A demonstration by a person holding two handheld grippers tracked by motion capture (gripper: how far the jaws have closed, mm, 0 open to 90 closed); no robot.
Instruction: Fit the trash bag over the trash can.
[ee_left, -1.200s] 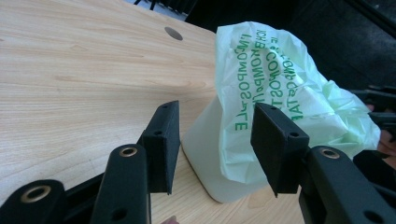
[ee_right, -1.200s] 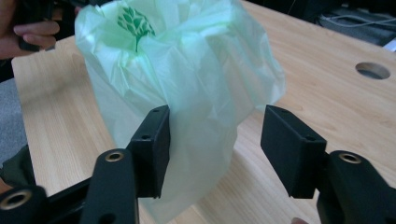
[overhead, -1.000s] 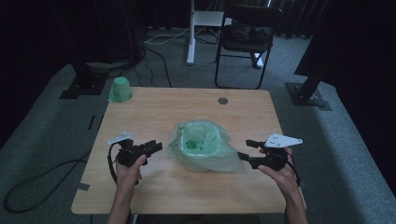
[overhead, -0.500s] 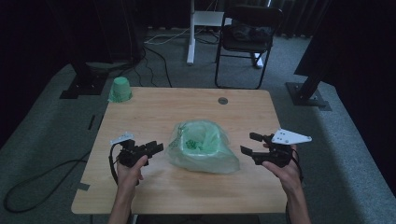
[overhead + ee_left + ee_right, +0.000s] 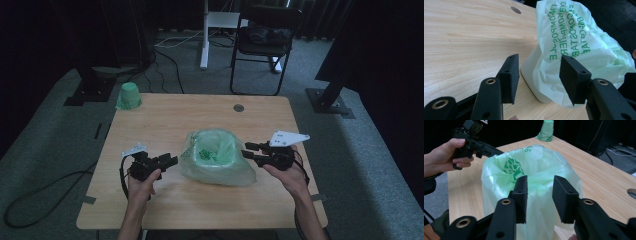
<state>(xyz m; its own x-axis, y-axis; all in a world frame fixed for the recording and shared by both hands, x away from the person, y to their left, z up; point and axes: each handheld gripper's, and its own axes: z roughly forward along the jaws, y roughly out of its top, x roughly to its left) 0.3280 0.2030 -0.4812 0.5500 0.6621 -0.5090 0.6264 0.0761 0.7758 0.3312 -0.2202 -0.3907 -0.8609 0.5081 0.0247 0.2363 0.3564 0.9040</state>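
A pale green compostable bag [image 5: 216, 159] with green print lines a small white bin [image 5: 534, 75] at the middle of the wooden table [image 5: 165, 117]. The bag's mouth is open upward and its loose plastic spreads over the tabletop. My left gripper [image 5: 170, 161] is held low just left of the bag, jaws open and pointing at it [image 5: 539, 62]. At the bag's right rim my right gripper [image 5: 248, 149] is also open, with the bag [image 5: 534, 170] straight ahead of its jaws [image 5: 540, 181]. Nothing sits between either pair of jaws.
A small green cup-shaped object [image 5: 129, 96] stands at the table's far left corner. A round cable hole [image 5: 238, 107] lies near the far edge. Beyond the table are a black chair [image 5: 265, 35] and a white stand [image 5: 205, 35]. Cables run across the floor.
My right gripper has moved left and slightly forward to the bag's right rim. The bag's loose plastic has shifted a little. The left gripper has barely moved.
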